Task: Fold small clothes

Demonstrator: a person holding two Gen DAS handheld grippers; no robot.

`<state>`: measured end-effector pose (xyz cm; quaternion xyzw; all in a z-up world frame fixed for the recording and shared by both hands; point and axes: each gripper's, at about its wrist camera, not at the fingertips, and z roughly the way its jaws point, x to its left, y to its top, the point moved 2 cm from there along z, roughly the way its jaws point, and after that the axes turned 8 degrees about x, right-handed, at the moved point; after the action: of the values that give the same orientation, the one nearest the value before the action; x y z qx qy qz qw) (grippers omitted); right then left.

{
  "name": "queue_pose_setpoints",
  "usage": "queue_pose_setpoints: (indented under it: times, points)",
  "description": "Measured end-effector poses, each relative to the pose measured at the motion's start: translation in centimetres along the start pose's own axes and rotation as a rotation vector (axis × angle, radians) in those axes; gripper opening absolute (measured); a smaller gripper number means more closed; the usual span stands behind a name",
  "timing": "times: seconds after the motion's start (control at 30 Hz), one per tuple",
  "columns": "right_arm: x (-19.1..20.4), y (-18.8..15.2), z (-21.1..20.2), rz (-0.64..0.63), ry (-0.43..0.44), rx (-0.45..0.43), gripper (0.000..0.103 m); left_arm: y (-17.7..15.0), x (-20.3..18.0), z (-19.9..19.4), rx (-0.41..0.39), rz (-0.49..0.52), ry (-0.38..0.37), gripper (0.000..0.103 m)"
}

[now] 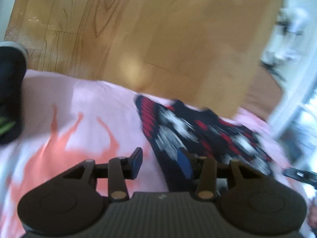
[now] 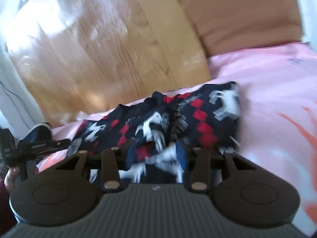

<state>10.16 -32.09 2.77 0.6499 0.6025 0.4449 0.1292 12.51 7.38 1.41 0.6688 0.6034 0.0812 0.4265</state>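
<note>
Navy knitted garment [image 1: 200,130] with red diamonds and white animal figures, lying crumpled on pink cloth [image 1: 49,91] with orange flame-like print. Left view: left gripper [image 1: 161,161] with jaws spread wide apart, blue pads [image 1: 137,161] facing inward, nothing between them but pink cloth on the left side and the garment's near edge on the right; right finger overlapping the dark knit, contact not discernible through motion blur. Garment stretching from between the fingers forward and to the right of the tool. Wooden floor [image 1: 154,29] beyond the cloth edge, ahead of the tool; black shoe with pale sole [image 1: 10,83] at far left; white furniture [image 1: 291,45] at far right; part of the other tool [image 1: 299,175] just visible at lower right. Right view: right gripper [image 2: 154,158] with a bunched fold of the garment [image 2: 178,117] filling the space between its fingers, blue pad [image 2: 181,154] pressed to the knit on the right side, left pad hidden behind fabric; grasping the garment, as far as blur allows. Remainder of the garment spread directly ahead of the tool and to both sides, on the pink cloth [image 2: 273,75]. Wooden floor [image 2: 103,45] further ahead, brown cushion [image 2: 243,13] ahead to the right, left tool [image 2: 37,146] and a hand [image 2: 10,178] at far left.
</note>
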Motion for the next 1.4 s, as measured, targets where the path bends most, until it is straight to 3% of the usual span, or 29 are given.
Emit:
queue_pose_setpoints:
  times: [0.07,0.27,0.43,0.6,0.63,0.73,0.77,0.8,0.87,0.93,1.0,1.03,1.13,1.23,1.27,1.3,1.4]
  points:
    - [-0.7,-2.4,-3.1,0.017,-0.018,0.013,0.047,-3.1,-0.7,-3.5,0.026,0.033,-0.039,0.049]
    - [-2.9,-9.8,-10.8,0.129,-0.043,0.016,0.047,-12.5,-3.2,-9.7,0.168,0.048,-0.126,0.05]
    - [-3.0,-12.8,-12.2,0.165,-0.031,0.008,0.046,-16.2,-4.5,-10.7,0.205,0.027,-0.118,0.055]
    - [-2.0,-10.9,-9.5,0.123,-0.005,-0.023,0.046,-17.0,-5.9,-10.8,0.199,0.017,-0.087,0.051]
    - [-1.9,-10.2,-8.2,0.121,-0.013,-0.018,0.047,-17.3,-6.0,-11.0,0.193,0.019,-0.073,0.045]
    - [-1.7,-9.3,-4.8,0.081,-0.06,0.006,0.046,-18.2,-6.1,-11.0,0.178,0.006,-0.028,0.011]
    - [-1.2,-9.2,-4.2,0.046,-0.077,-0.002,0.034,-18.4,-5.9,-11.0,0.162,-0.024,-0.034,0.011]
    - [-0.9,-9.2,-3.9,0.029,-0.085,0.016,0.008,-18.6,-5.8,-11.1,0.156,-0.039,-0.034,0.011]
    - [-0.7,-9.0,-4.7,0.028,-0.108,-0.018,0.006,-18.9,-6.1,-11.6,0.138,-0.031,-0.009,0.01]
    - [-1.8,-9.0,-6.7,0.039,-0.212,-0.097,0.005,-19.2,-5.8,-11.9,0.14,-0.029,0.007,0.01]
    - [-3.7,-9.2,-7.8,0.084,-0.339,-0.112,0.003,-19.1,-5.4,-12.1,0.148,-0.045,-0.006,0.011]
    - [-4.4,-9.5,-8.3,0.103,-0.341,-0.102,0.003,-19.0,-5.2,-12.1,0.154,-0.052,-0.01,0.012]
    - [-5.1,-10.9,-10.1,0.179,-0.181,-0.047,0.008,-18.7,-5.2,-12.3,0.18,-0.072,-0.033,0.016]
    - [-4.5,-12.9,-12.3,0.181,-0.03,-0.019,0.014,-19.2,-5.9,-12.7,0.204,-0.048,-0.064,0.034]
    - [-4.2,-13.7,-12.9,0.188,0.008,-0.009,0.023,-19.5,-6.1,-12.8,0.209,-0.04,-0.074,0.038]
    - [-4.0,-14.5,-13.5,0.193,0.038,0.002,0.035,-19.6,-6.3,-12.9,0.216,-0.032,-0.081,0.039]
    - [-2.8,-16.7,-14.6,0.175,0.053,0.038,0.043,-20.0,-6.9,-12.9,0.227,-0.011,-0.094,0.041]
